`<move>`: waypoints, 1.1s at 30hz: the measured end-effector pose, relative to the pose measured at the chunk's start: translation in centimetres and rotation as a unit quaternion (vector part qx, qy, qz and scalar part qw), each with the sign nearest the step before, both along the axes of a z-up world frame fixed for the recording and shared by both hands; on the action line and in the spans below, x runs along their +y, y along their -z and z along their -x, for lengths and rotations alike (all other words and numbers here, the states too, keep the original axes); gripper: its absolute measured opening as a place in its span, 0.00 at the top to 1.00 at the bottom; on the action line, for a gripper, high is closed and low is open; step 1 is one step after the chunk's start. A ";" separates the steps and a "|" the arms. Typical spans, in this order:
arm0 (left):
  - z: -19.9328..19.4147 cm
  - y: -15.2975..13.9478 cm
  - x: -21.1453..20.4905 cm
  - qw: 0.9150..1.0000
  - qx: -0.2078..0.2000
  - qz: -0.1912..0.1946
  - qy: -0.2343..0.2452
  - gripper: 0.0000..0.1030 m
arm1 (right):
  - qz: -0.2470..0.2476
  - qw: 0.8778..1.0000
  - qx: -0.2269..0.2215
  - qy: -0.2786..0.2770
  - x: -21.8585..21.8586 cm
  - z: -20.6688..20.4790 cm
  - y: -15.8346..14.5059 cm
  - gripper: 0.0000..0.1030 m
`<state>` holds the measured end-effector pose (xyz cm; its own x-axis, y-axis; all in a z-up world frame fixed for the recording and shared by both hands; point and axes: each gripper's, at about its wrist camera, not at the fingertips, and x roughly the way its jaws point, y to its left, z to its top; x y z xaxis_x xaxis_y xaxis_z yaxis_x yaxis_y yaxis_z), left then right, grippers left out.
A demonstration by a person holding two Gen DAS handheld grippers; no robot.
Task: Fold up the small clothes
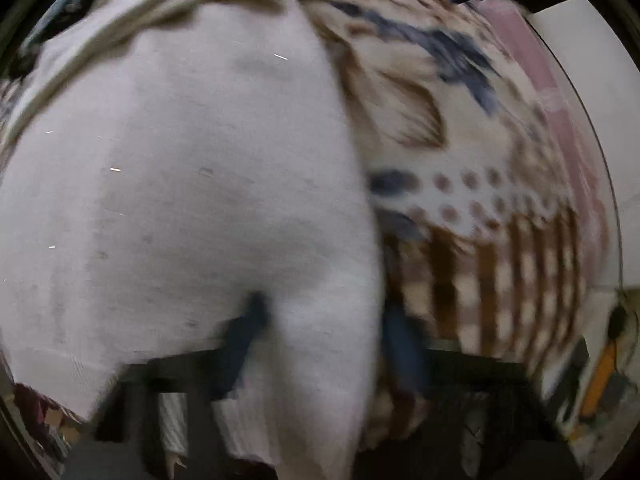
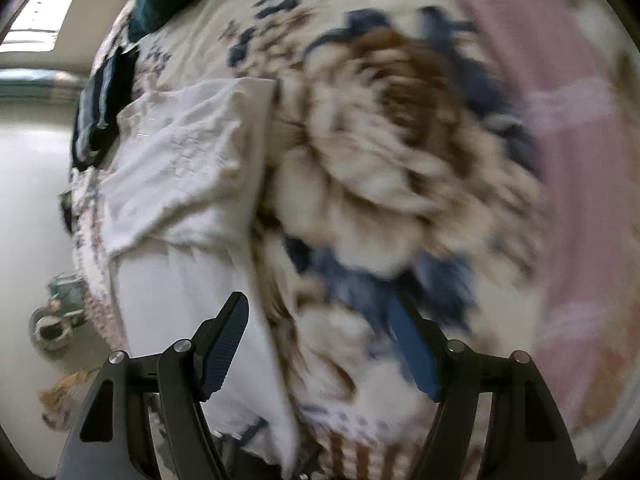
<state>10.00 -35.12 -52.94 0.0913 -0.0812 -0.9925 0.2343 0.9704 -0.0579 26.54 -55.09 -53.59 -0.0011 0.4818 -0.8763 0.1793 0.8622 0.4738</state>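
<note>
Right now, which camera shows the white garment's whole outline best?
The right wrist view: the white garment lies on the floral bedspread with its edges visible. The left wrist view sits too close, so the cloth fills most of the picture.

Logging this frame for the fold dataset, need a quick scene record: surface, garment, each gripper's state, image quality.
surface: floral blanket in cream, brown and blue
garment: white garment lying on the blanket, its upper part creased in the right wrist view
left gripper: fingers straddle the garment's edge; grip cannot be told
right gripper: open, holding nothing, over the garment's edge
nearby: dark folded cloth beyond the garment
image quality: motion blur in both views
</note>
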 end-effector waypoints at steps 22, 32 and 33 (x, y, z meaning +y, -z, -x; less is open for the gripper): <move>-0.1 -9.0 11.0 0.989 -0.087 0.067 -0.097 0.95 | -0.075 0.994 -0.021 0.071 7.1 -12.6 1.6 0.85; -1.1 -12.2 23.5 0.973 -0.105 0.087 -0.186 0.96 | 0.020 0.997 -0.074 -0.019 23.4 -15.1 -9.6 0.86; -1.1 -12.3 25.3 0.971 -0.104 0.088 -0.198 0.96 | 0.032 0.996 -0.078 -0.030 25.7 -15.4 -9.9 0.86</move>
<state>11.12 -9.77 -40.67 0.3465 -0.1664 -0.9232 -0.1297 0.9662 -0.2228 41.99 -29.43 -43.68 0.1104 0.4282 -0.8969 0.0557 0.8984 0.4357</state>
